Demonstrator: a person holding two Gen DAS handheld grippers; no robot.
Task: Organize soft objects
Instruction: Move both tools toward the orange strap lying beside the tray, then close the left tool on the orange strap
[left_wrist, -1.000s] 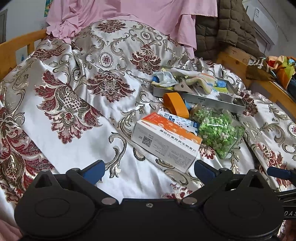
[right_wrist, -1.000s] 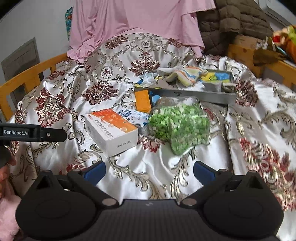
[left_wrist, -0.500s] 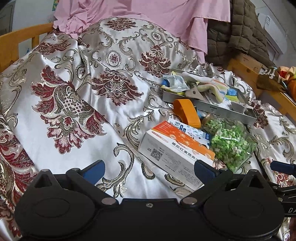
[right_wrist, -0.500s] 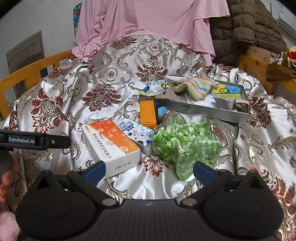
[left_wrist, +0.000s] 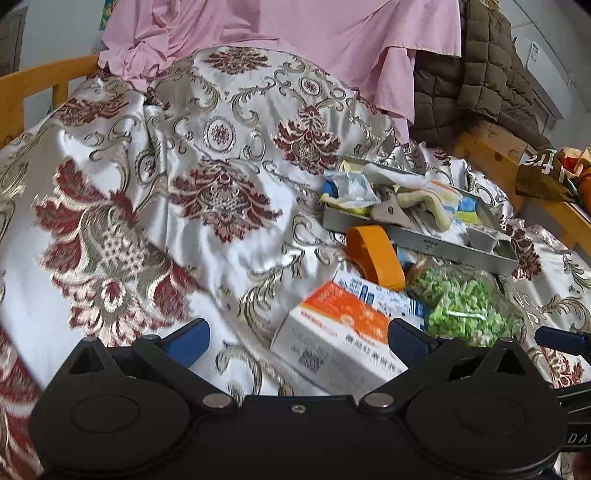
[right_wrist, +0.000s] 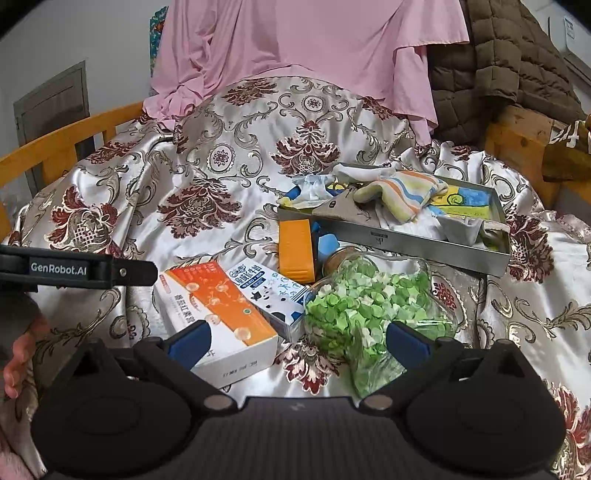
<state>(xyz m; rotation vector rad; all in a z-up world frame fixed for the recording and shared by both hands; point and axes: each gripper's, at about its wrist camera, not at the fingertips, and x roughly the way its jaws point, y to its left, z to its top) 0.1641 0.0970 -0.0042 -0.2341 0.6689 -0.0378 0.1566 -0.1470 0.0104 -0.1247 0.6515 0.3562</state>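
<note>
Both my left claw (left_wrist: 297, 338) and right claw (right_wrist: 297, 338) spread wide and empty, I should reach past the boxes toward the striped soft cloth (right_wrist: 400, 194) draped over the grey metal tray (right_wrist: 424, 245) at centre right, pinching a fold.

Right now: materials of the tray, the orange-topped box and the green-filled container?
Tray: looks like brushed metal, dull grey sheen, stamped mark. Orange-topped box: printed cardboard, crisp folded edges. Green-filled container: clear and glossy with glare; glass or plastic, can't tell.
</note>
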